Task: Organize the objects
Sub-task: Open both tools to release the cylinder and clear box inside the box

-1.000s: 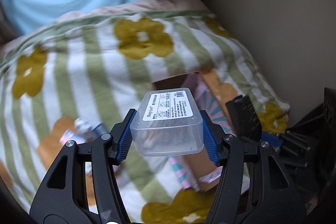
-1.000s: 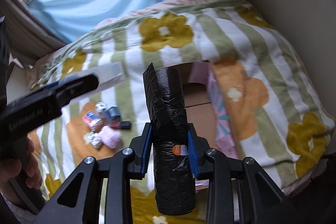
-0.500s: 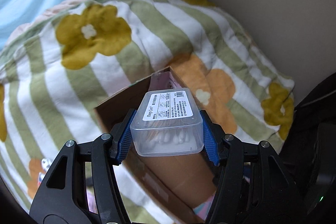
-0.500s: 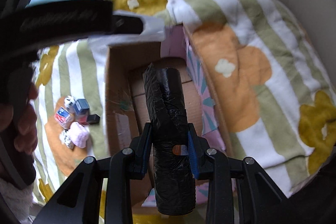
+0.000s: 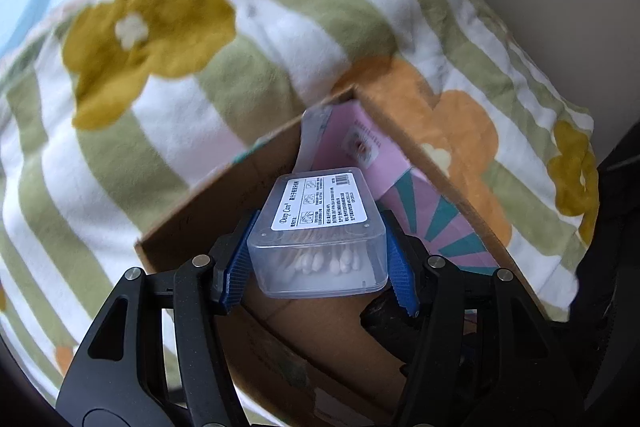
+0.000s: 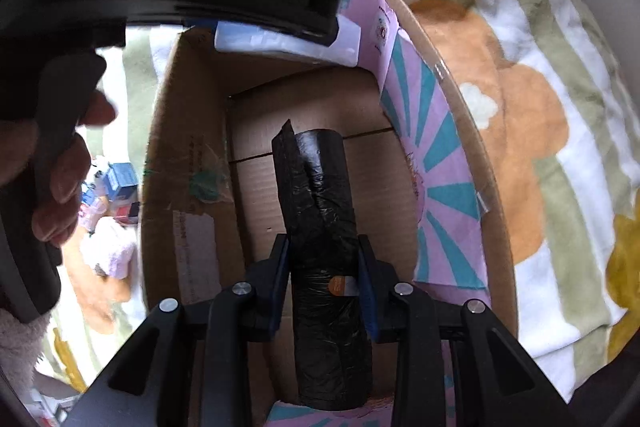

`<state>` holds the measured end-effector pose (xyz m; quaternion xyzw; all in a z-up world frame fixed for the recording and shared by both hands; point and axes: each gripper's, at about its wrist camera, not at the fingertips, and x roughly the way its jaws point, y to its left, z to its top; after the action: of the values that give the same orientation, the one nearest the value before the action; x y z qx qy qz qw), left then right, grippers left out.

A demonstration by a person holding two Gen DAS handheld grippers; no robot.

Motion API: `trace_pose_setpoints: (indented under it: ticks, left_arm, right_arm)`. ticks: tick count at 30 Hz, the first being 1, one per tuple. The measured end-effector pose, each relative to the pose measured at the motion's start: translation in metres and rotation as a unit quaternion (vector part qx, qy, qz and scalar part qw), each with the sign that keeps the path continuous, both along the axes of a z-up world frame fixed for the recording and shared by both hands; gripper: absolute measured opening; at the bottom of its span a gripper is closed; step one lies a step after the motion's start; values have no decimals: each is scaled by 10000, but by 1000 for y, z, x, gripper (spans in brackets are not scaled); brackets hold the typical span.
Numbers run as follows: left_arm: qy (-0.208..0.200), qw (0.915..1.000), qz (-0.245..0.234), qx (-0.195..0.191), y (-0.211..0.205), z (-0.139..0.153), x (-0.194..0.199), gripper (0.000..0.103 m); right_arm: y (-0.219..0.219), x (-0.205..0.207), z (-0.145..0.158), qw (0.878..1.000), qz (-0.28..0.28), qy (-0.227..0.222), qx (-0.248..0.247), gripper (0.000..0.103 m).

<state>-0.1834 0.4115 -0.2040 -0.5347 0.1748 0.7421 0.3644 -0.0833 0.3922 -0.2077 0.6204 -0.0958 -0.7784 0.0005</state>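
Swab box (image 5: 320, 227) clear, white-labelled; bag roll (image 6: 322, 227) black, crinkled.

Left tongs (image 5: 320, 259): both blue pads (image 5: 236, 267) clamp the short sides of a clear plastic box (image 5: 320, 247), held in the lower centre of the left wrist view, pointing steeply down.

Right tongs (image 6: 323, 279): pointing steeply down in the lower centre of the right wrist view. The jaws have just been opening; a black roll (image 6: 320, 247) stands between them, with the pads close alongside it. Whether they press it cannot be told.

A hand (image 6: 52, 183) at the left edge of the right wrist view grips the left tongs' black handle, fingers curled round it.
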Motion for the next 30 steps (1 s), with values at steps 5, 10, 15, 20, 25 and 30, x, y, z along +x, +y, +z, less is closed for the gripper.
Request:
trace_pose_setpoints:
  ticks: [5, 10, 15, 20, 25, 30]
  left_arm:
    - [168, 9995, -226, -123, 6, 2, 6, 103]
    - [-33, 9995, -215, -210, 2, -4, 4, 103]
    - [-163, 9997, -143, -149, -6, -1, 6, 103]
    - [-130, 9998, -135, -120, -13, 9, 11, 103]
    - [-85, 9999, -78, 15, -23, 36, 20, 103]
    - [40, 9998, 51, 190, -40, 74, 35, 103]
  right_arm:
    - [4, 9, 0, 9992, -192, 43, -350, 103]
    - [8, 17, 1, 9986, -248, 77, -467, 103]
    - [17, 19, 6, 9981, -329, 80, -507, 103]
    - [15, 20, 20, 9988, -298, 158, -359, 103]
    - [0, 19, 50, 9989, -226, 312, -271, 103]
    - [-9, 26, 82, 9983, -103, 545, -180, 103]
